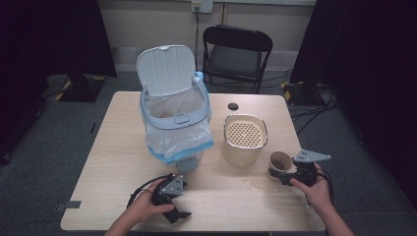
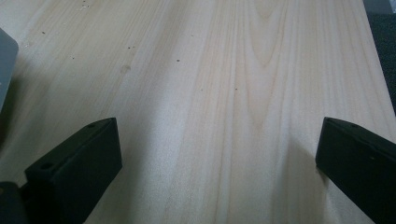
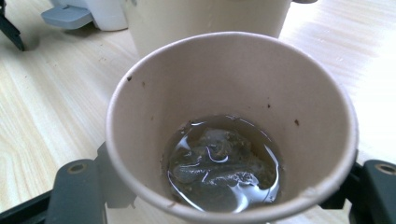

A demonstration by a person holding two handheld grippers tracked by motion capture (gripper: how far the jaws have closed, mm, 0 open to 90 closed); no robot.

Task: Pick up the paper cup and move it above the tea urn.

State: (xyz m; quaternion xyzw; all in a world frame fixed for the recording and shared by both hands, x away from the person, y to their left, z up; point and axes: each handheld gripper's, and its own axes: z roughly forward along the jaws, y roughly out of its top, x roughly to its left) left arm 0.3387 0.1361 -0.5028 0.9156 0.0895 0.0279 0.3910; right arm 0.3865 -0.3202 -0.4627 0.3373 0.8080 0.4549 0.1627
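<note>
A brown paper cup [image 1: 280, 162] is tipped slightly at the table's right front, and my right gripper [image 1: 287, 173] is shut on it. In the right gripper view the paper cup [image 3: 233, 88] sits between the two jaws, with a little murky liquid and wet dregs [image 3: 222, 163] at its bottom. My left gripper [image 1: 178, 214] rests near the front edge left of centre. It is open, its fingers [image 2: 77, 163] wide apart over bare wood. Just behind the cup is a beige container with a perforated strainer top [image 1: 245, 137].
A white and blue bin [image 1: 174, 115] with a raised lid and a plastic liner stands at centre left of the wooden table [image 1: 118, 162]. A wet patch [image 1: 255, 185] lies by the cup. A small black disc [image 1: 233, 106] sits further back. A black chair [image 1: 237, 51] stands behind the table.
</note>
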